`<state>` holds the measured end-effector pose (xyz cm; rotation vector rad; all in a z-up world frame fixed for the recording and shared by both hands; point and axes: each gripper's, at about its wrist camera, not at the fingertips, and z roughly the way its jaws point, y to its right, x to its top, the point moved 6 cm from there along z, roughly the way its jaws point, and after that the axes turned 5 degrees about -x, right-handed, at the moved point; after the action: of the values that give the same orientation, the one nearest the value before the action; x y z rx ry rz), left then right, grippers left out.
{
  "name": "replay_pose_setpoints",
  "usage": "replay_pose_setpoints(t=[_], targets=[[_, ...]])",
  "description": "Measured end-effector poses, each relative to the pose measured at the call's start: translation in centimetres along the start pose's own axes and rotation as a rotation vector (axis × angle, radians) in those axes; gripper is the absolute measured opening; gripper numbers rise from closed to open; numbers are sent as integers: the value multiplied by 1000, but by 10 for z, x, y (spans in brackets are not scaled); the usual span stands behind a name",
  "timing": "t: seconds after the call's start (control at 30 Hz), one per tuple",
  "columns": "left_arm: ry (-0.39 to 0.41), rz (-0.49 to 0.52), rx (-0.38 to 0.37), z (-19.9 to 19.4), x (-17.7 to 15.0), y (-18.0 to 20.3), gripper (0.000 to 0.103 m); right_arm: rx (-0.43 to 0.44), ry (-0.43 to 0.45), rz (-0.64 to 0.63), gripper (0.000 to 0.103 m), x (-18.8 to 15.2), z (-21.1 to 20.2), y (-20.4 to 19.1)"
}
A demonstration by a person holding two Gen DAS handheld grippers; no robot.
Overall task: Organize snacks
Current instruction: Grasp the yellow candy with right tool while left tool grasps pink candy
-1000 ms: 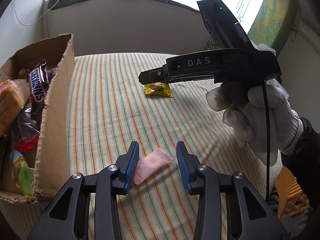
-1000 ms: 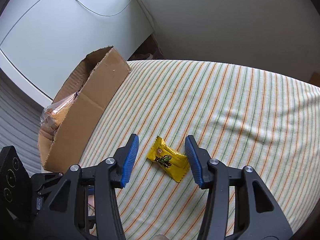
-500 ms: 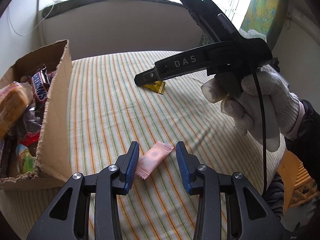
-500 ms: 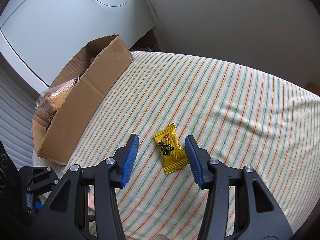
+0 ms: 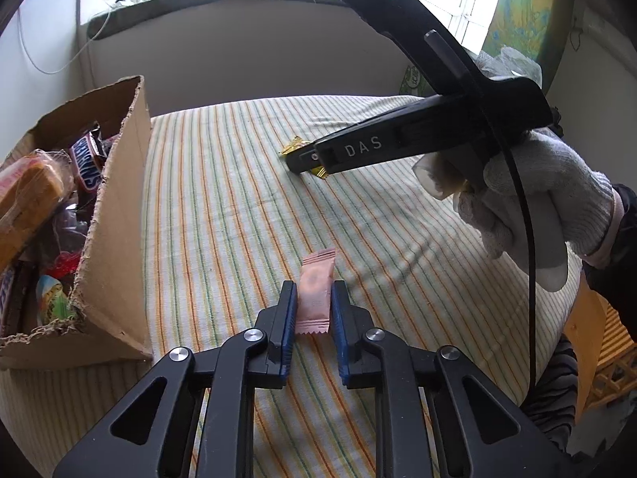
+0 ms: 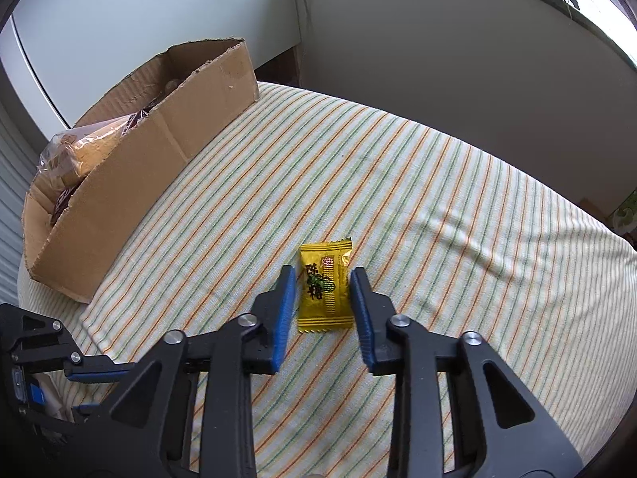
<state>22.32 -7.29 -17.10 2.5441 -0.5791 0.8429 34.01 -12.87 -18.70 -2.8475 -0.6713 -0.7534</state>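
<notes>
A pink candy packet (image 5: pixel 317 275) lies on the striped cloth (image 5: pixel 223 215), and my left gripper (image 5: pixel 313 287) has its jaws closing onto it, blue pads pressing both long sides. In the right wrist view a yellow candy packet (image 6: pixel 324 283) with dark print lies lengthwise in my right gripper (image 6: pixel 323 275), whose jaws are closing on it, pads against its edges. From the left wrist view, that right gripper (image 5: pixel 308 161) reaches in from the right in a white-gloved hand (image 5: pixel 537 199), tips down over the yellow candy packet (image 5: pixel 292 146).
An open cardboard box (image 5: pixel 119 219) with several wrapped snacks, among them a Snickers bar (image 5: pixel 85 159), stands at the table's left. The same box (image 6: pixel 159 151) shows at the left of the right wrist view. A wall and window sill with plants lie beyond.
Both grippers narrowed from wide apart to tight on their packets. The pink packet turned lengthwise between the left pads. The right gripper rolled, so the yellow packet now lies straight between its pads.
</notes>
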Motion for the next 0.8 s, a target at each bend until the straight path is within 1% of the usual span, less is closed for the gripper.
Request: replay_pose_setpoints(t=[0.07,0.17,0.23,0.27,0.3,0.33,0.37,0.43,0.53,0.57,0.6,0.7,0.8], targets=[[3,-9,-1,1,2,-2,13,13,-1,13,24,-2,-1,3],[-4,-9,-9,3,2,-1,13,4,1,6,24,-4,-3,3],[-18,10,-18,5,1,3,14,-8,-1,-8,24,-6,-4,1],[-15,-2,-13,5,3,3,15,-11,-3,-11,24,-7,-4,0],[-17,-20,-16,2,1,6,23,-13,-4,-12,24,-8,-5,-1],[-19,-27,-29,4,2,5,28,-12,-5,-15,24,-8,-5,-1],[-18,-29,-27,3,3,7,28,-13,-6,-18,24,-9,-6,-2],[-16,-29,-15,3,3,7,28,-22,-6,-32,24,-11,-8,-3],[-13,1,1,5,3,9,28,-27,-6,-37,24,-11,-6,-4],[-10,4,6,6,4,10,26,-28,-5,-34,24,-11,-6,-5],[-8,-3,18,6,3,9,18,-28,-5,-32,24,-11,-7,-5],[-3,-24,11,6,5,6,18,-30,-4,-32,24,-13,-9,-5],[10,-20,35,3,5,6,18,-34,-2,-41,24,-19,-17,-4]])
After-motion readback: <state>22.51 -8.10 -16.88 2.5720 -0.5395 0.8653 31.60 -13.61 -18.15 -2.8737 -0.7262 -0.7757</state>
